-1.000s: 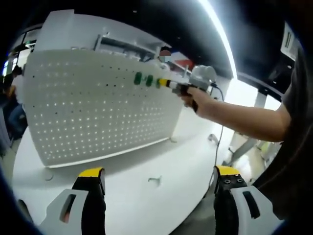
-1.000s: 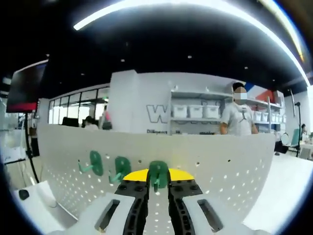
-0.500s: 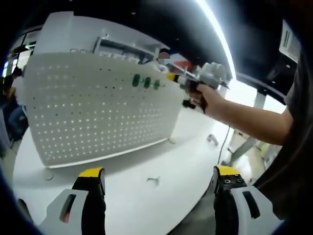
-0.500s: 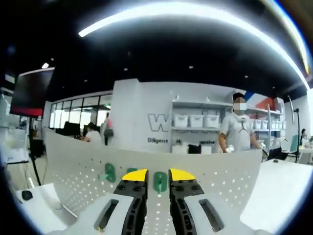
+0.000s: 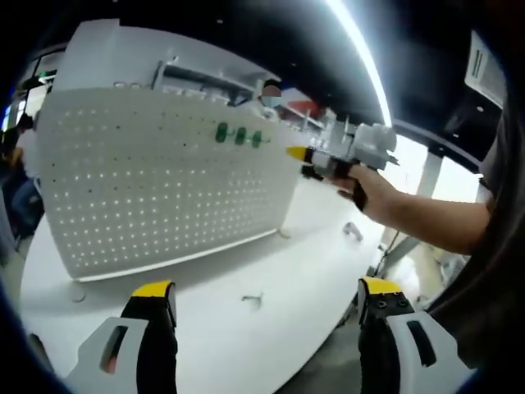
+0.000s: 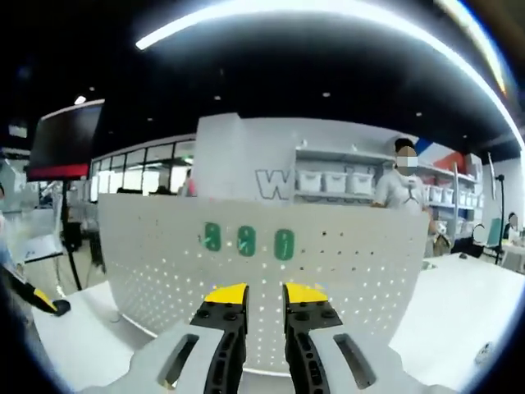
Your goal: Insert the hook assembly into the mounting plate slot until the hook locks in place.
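Hooks (image 6: 247,241): three green, seated in a row on upright pegboard (image 6: 328,295), beyond right gripper (image 6: 261,297) tips.
Right gripper: narrow gap, empty, off the board.
Left gripper (image 5: 267,297): spread wide over bare table (image 5: 271,271).

A large letter "W" on the far white wall (image 6: 246,168), remainder hidden.

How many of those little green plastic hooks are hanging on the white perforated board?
3, in a row near the top of the white perforated board: left green plastic hook, middle one, right one. None seem hidden.
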The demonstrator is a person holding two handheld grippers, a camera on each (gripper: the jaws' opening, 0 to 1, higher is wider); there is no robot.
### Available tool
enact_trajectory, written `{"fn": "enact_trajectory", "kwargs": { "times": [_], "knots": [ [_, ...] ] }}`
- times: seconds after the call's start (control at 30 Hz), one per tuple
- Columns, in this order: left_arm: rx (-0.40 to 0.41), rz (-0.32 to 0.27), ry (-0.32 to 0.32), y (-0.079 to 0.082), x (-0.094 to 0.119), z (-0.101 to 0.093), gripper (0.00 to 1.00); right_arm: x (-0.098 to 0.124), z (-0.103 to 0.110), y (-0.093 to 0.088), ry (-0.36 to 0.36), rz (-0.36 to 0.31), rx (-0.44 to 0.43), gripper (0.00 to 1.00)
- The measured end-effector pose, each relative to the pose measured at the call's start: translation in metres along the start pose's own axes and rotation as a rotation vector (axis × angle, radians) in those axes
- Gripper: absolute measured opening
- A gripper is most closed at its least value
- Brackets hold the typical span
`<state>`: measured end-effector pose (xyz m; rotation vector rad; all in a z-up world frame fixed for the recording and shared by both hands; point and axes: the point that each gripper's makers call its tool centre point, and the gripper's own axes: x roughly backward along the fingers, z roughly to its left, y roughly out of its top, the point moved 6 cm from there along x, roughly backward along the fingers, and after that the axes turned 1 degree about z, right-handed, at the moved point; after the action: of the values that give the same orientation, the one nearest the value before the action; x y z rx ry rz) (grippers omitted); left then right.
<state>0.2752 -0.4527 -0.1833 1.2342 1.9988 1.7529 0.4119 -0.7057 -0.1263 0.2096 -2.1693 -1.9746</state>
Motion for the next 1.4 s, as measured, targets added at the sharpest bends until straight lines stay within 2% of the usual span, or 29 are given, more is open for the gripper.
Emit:
{"fn": "enact_trajectory", "kwargs": {
  "times": [0.2,0.4,0.87,1.03,1.4],
  "knots": [
    [0.0,0.013,-0.001,-0.004,0.0,-0.002,0.93,0.026,0.028,-0.037,0.062,0.088,-0.042,0.15],
    [-0.004,0.022,0.002,-0.007,0.001,-0.004,0.93,0.048,0.049,-0.061,0.103,0.151,-0.072,0.16],
    [-0.002,0.034,0.001,-0.015,0.001,-0.01,0.92,0.09,0.068,-0.094,0.147,0.265,-0.065,0.21],
    [0.004,0.046,-0.006,-0.022,0.001,-0.012,0.93,0.103,0.074,-0.109,0.17,0.32,-0.09,0.27],
    [0.01,0.066,-0.011,-0.033,0.002,-0.015,0.92,0.125,0.088,-0.126,0.207,0.401,-0.078,0.36]
  ]
}}
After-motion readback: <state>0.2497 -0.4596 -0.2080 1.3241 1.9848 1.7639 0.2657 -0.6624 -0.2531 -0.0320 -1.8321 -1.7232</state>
